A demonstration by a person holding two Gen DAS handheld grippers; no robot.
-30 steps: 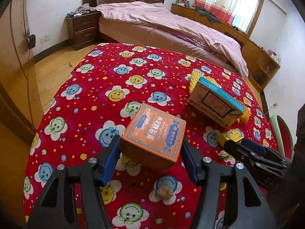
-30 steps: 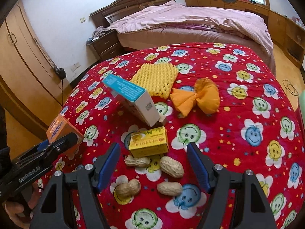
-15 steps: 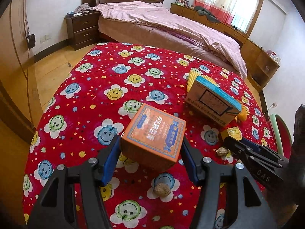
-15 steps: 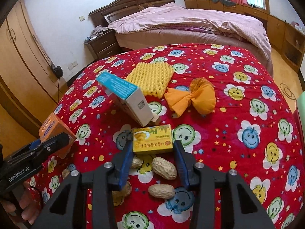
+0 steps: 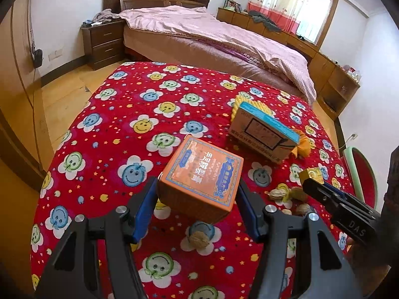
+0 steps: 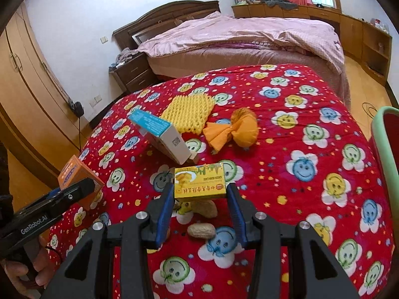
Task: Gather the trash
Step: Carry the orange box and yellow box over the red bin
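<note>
My left gripper point(image 5: 197, 201) is shut on an orange box point(image 5: 202, 174) and holds it above the red smiley tablecloth point(image 5: 124, 124). It also shows in the right wrist view point(image 6: 77, 177) at the left. My right gripper point(image 6: 199, 199) is shut on a small yellow box point(image 6: 199, 183), lifted above several peanuts point(image 6: 201, 230). In the left wrist view the yellow box point(image 5: 311, 174) shows at the right gripper's tip. A blue-topped white carton point(image 6: 164, 134), a yellow foam net point(image 6: 189, 112) and an orange wrapper point(image 6: 239, 129) lie further back.
A walnut point(image 5: 198, 239) lies under the left gripper, with peanuts point(image 5: 276, 195) to its right. A green-rimmed chair point(image 6: 386, 149) stands at the table's right edge. A bed point(image 6: 249, 37), nightstand point(image 5: 104, 42) and wardrobe point(image 6: 25, 87) stand beyond.
My right gripper has closed on the yellow box and lifted it off the cloth. My left gripper still holds the orange box, nearly unmoved.
</note>
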